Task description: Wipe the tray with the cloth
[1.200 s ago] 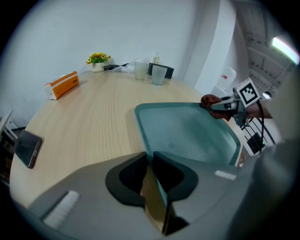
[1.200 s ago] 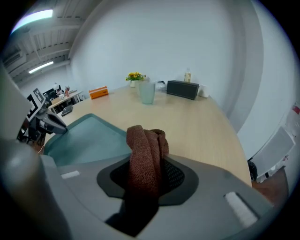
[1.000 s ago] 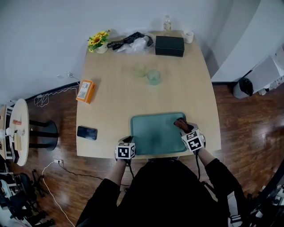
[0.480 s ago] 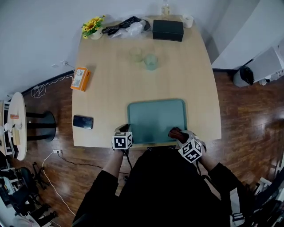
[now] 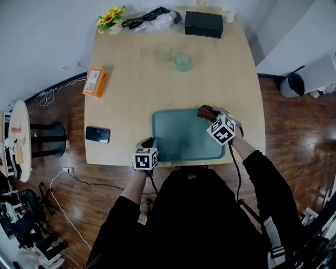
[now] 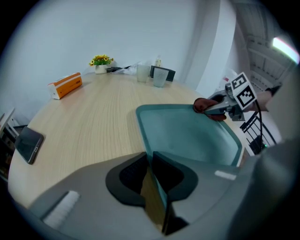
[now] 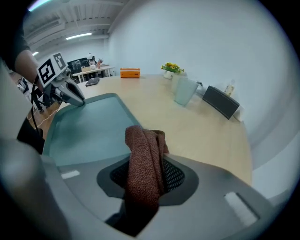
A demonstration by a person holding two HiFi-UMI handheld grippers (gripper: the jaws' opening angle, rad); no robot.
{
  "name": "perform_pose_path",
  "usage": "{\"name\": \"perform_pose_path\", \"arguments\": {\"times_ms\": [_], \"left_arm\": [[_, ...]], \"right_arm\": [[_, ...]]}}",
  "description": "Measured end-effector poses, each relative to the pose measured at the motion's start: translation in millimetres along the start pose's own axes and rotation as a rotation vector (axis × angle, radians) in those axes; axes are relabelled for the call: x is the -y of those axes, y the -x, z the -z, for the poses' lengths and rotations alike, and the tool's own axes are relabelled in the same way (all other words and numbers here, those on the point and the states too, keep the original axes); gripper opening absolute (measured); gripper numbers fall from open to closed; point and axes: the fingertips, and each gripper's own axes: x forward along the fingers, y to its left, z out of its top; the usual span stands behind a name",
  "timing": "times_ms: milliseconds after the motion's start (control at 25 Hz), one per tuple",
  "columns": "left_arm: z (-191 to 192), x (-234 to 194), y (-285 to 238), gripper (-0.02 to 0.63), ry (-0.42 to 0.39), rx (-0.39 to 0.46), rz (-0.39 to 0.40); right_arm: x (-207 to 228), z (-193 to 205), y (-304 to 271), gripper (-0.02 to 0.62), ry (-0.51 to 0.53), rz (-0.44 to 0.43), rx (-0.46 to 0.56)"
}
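A teal tray (image 5: 184, 137) lies near the table's front edge. My left gripper (image 5: 152, 143) is at the tray's near left corner, shut on its rim; in the left gripper view that rim (image 6: 146, 136) runs straight in between the closed jaws of the left gripper (image 6: 151, 161). My right gripper (image 5: 211, 116) is at the tray's far right corner, shut on a reddish-brown cloth (image 5: 206, 112). The cloth (image 7: 144, 145) bunches upward from between the jaws of the right gripper (image 7: 147, 174). The left gripper view shows the cloth (image 6: 202, 105) touching the tray's far rim.
On the wooden table (image 5: 136, 94) are a black phone (image 5: 97, 134), an orange box (image 5: 94, 82), two glasses (image 5: 182, 61), a black box (image 5: 203, 24), flowers (image 5: 109, 19), a cable heap (image 5: 152, 18) and a cup (image 5: 228, 14). A small round table (image 5: 18, 142) stands at the left.
My right gripper drew the cloth from the tray's far right corner down to its near right edge, then pushed it back to the far right corner. The left gripper kept its hold.
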Motion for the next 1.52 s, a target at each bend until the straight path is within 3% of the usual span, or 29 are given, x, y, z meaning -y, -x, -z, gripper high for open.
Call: {"name": "perform_pose_path", "arguments": {"times_ms": [120,400,520,680,960,1080,1240,1520], "left_arm": [[-0.3,-1.3,-1.7,0.023,0.001,0.011,-0.007],[3.5,-3.9,-0.4,0.023,0.008,0.031,-0.017],[2.8,-3.7,-0.6,0.020,0.006,0.032,-0.016],[2.7,-0.9,-1.5,0.020,-0.002,0.023,-0.005],[-0.4,1.9,-1.9,0.020,0.000,0.020,0.018],[-0.3,0.2,-2.1,0.021,0.001,0.024,0.026],[1.7,-1.3,-3.8,0.021,0.006,0.029,0.030],[2.3,-4.4,-0.9,0.021,0.015,0.053,0.022]], "right_arm": [[-14.6,0.5,5.2,0.116,0.006,-0.016,0.012],[-165.3,42.2,58.3,0.118,0.205,-0.245,0.005],[-196.4,45.9,66.6,0.118,0.252,-0.264,0.025],[-168.2,38.2,52.6,0.118,0.148,-0.225,0.030],[-24.3,11.5,5.2,0.117,-0.217,-0.039,0.004],[-1.2,0.5,-3.5,0.117,-0.295,-0.006,-0.022],[-26.0,-4.6,-3.2,0.117,-0.221,-0.009,-0.050],[-182.9,15.3,42.3,0.117,0.088,-0.314,-0.099]]}}
